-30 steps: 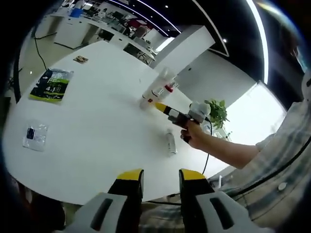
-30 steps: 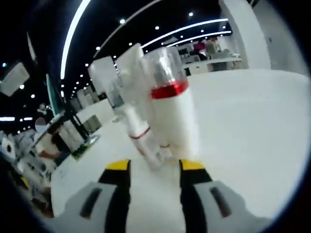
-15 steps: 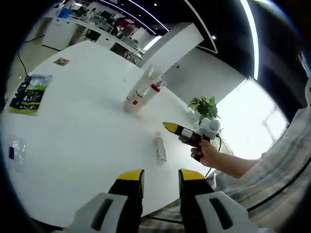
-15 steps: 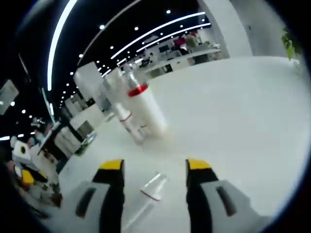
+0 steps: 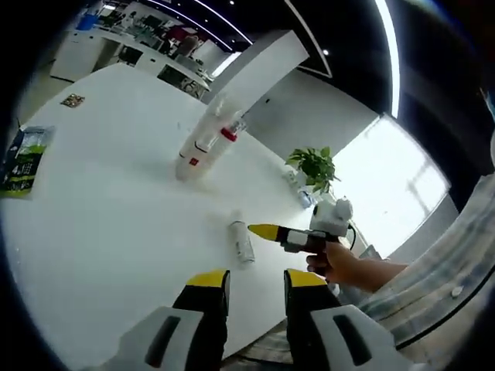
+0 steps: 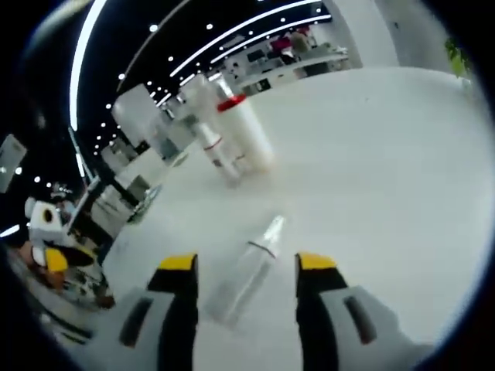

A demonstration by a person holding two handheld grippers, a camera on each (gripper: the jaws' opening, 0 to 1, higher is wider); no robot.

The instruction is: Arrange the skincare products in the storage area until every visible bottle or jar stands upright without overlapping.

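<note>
A: Small clear bottle (image 6: 246, 272) lies on its side on the white table (image 6: 371, 178), between the right gripper (image 6: 246, 263)'s spread jaws, untouched; where are the rest?
B: Standing bottles (image 6: 228, 135) cluster farther off, upright; the left gripper view adds a hand (image 5: 344, 267) holding that gripper, a green packet (image 5: 19, 158) and a potted plant (image 5: 312, 164); the left gripper (image 5: 249, 280) is open, holding nothing

White table (image 5: 100, 209), red-banded white bottle (image 6: 246, 131), yellow-tipped claws.
</note>
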